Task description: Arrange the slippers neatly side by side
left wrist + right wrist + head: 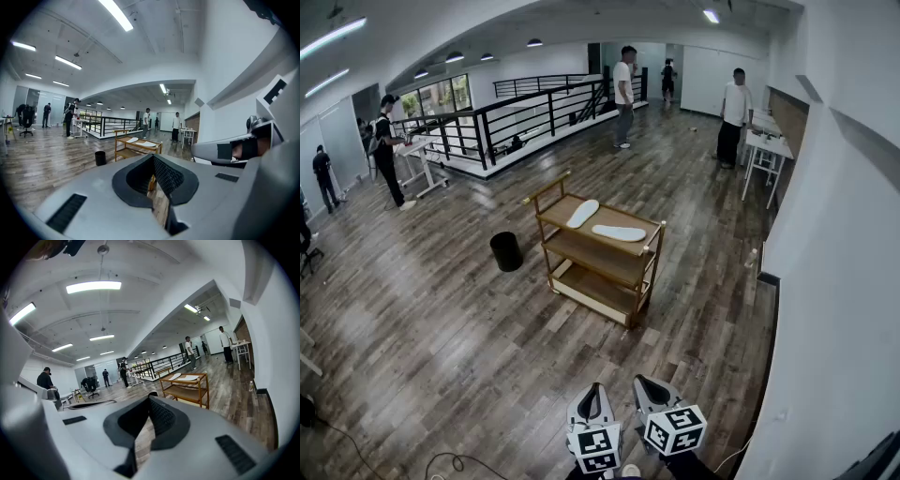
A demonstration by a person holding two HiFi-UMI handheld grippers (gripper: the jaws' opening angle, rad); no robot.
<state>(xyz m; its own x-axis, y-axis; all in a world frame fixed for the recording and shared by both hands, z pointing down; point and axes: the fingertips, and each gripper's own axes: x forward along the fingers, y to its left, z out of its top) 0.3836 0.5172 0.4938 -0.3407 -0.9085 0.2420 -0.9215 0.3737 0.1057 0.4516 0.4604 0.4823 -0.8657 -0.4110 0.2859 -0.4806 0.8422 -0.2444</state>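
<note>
Wooden cart (pixel 598 253), three shelves. The top shelf carries two white slippers: one (pixel 582 214) set at a slant, the other (pixel 619 232) lying crosswise, near ends close, not parallel. One black bin (pixel 505 251) on the floor beside the cart; contents not visible. Left claw (pixel 594 388) and right claw (pixel 646 382): both closed, nothing gripped, well apart from the cart.
</note>
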